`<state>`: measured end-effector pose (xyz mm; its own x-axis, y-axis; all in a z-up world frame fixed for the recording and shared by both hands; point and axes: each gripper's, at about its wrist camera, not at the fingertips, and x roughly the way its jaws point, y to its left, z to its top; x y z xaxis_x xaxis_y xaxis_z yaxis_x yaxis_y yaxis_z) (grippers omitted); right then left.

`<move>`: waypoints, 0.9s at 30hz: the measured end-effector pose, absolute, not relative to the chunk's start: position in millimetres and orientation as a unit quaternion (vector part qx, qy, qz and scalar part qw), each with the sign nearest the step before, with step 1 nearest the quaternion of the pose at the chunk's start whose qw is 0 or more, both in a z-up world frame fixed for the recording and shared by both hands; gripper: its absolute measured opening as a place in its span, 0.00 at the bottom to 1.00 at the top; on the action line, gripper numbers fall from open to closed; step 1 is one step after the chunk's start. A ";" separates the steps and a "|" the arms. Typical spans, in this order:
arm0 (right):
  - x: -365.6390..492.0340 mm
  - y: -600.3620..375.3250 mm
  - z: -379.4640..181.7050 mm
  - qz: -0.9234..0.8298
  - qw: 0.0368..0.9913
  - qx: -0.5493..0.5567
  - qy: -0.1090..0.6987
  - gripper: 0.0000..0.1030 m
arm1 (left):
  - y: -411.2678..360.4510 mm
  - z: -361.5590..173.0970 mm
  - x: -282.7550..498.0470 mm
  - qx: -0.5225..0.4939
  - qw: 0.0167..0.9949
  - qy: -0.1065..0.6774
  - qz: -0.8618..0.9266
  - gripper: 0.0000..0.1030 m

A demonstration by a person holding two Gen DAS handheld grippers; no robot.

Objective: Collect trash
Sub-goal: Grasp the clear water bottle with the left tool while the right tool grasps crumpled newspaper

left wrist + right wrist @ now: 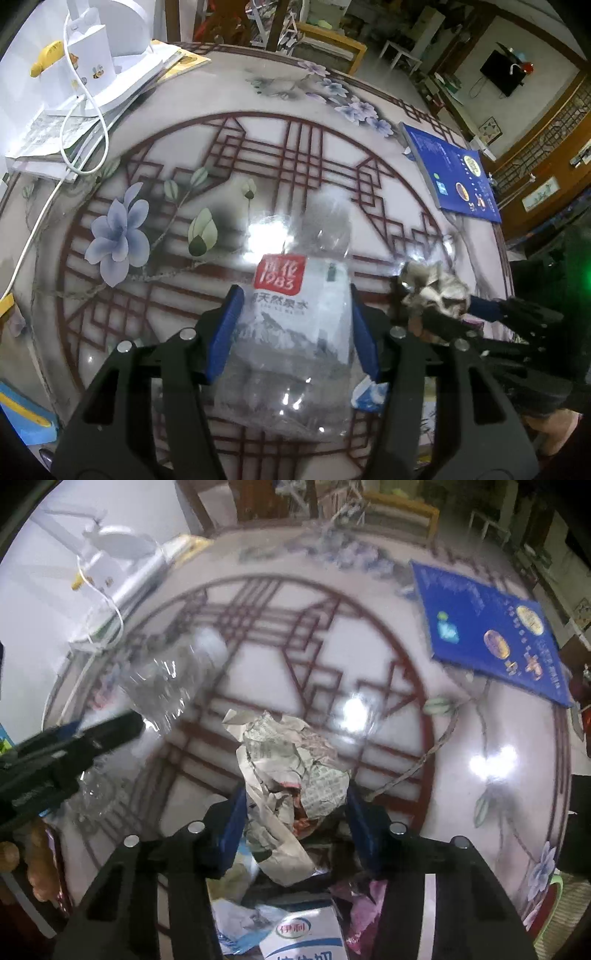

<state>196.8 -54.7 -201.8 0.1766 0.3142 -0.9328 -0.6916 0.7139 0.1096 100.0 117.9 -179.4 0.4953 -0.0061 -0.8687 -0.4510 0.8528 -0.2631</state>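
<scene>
Left wrist view: a clear plastic water bottle (295, 314) is clamped between the blue pads of the left gripper (295, 332), low in the centre of the frame, above the patterned table (155, 155). At right, crumpled newspaper (436, 288) is seen held by the right gripper (424, 306). A blue book (454, 173) at upper right and a white lamp (96, 62) at upper left are left untouched.

Right wrist view: the paper wad is gripped at centre, poised over litter already gathered at the bottom edge, a milk carton (303, 941) among it. The bottle is seen at left. Both pieces are judged collected but not yet dropped; no other loose trash is visible on the tabletop.
</scene>
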 end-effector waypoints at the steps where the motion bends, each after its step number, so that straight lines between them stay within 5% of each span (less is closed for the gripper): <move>1: 195.2 -56.5 -195.0 0.340 0.754 -0.168 0.537 0.46 | 117.7 -178.2 100.0 -0.236 0.833 0.483 0.133 0.49; 13: 161.9 -85.0 -123.2 0.347 0.805 -0.114 0.468 0.46 | 113.9 -173.6 97.7 -0.231 0.838 0.476 0.129 0.49; 20: 142.3 -108.6 -106.6 0.333 0.818 -0.078 0.463 0.46 | 115.2 -181.4 108.3 -0.207 0.838 0.487 0.133 0.71; 27: 128.5 -129.5 -106.2 0.313 0.822 -0.060 0.473 0.46 | 104.1 -189.5 117.6 -0.191 0.830 0.511 0.113 0.81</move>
